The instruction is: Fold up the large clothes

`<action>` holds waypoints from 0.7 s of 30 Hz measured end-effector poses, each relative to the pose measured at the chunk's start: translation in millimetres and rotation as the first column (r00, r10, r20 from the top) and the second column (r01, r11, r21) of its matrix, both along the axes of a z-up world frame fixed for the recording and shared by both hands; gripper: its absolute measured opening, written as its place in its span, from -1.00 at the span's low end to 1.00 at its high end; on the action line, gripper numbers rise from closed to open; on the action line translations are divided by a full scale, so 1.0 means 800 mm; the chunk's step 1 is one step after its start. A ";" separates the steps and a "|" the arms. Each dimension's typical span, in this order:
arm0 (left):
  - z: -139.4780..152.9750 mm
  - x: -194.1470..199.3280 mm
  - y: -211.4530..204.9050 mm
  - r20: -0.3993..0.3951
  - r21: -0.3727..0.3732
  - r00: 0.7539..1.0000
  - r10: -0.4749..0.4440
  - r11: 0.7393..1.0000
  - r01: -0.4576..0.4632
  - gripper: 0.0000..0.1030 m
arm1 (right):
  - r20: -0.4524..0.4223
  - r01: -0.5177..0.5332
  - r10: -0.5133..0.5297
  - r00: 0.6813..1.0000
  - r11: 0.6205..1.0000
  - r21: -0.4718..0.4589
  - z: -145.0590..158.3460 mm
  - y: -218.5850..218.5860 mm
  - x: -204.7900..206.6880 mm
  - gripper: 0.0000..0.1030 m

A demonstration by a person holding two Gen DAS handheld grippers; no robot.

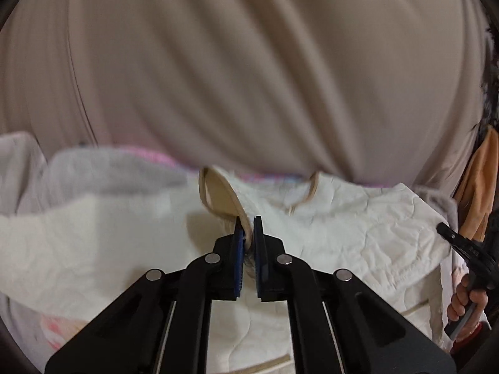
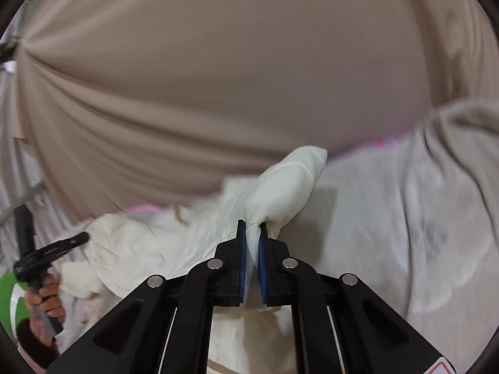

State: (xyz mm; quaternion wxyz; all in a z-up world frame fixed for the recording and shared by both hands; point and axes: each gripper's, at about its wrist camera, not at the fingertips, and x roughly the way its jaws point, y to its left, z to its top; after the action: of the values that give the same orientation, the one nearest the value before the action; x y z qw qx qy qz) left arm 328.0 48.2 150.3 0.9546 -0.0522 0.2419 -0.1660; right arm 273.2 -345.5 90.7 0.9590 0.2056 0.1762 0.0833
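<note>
Jaws of the left gripper [image 1: 249, 229] pinch the beige-trimmed edge of a cream quilted garment [image 1: 358, 218]; jaws of the right gripper [image 2: 252, 233] clamp a bunched fold of the same garment [image 2: 290, 180]. The garment is lifted between them, above a grey blanket [image 2: 405, 218] and before a beige curtain [image 1: 249, 62]. Each view catches the person's opposite hand [image 1: 467, 302] on its handle.

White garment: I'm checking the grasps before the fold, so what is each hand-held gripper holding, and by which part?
Both hold the white garment. The left hand-held gripper pinches its tan-trimmed edge; the right hand-held gripper pinches a bunched corner.
</note>
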 end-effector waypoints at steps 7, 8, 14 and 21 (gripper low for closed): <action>-0.157 0.085 -0.024 -0.308 0.167 0.947 0.088 0.985 -0.037 -0.89 | -0.393 0.089 -0.119 0.912 0.992 -0.095 -0.124 -0.022 0.067 -0.76; -0.173 0.086 -0.024 -0.320 0.168 0.943 0.091 0.985 -0.038 -0.89 | -0.368 0.095 -0.122 0.922 0.991 -0.089 -0.118 -0.022 0.056 -0.67; -0.158 0.077 -0.008 -0.321 0.079 0.946 0.033 0.997 -0.007 -0.81 | -0.269 0.033 -0.101 0.958 0.968 -0.248 -0.069 -0.007 -0.023 0.14; -0.172 0.073 -0.004 -0.347 0.097 0.937 0.048 0.995 -0.015 -0.73 | -0.381 -0.114 -0.133 0.915 0.820 -0.560 -0.116 0.056 0.006 -0.06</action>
State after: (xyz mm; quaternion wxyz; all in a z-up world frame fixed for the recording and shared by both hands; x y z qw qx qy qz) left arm 386.4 44.7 12.7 0.9004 -0.0403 0.4139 -0.1276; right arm 277.8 -301.0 -2.0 0.9192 -0.0779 0.3855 -0.0223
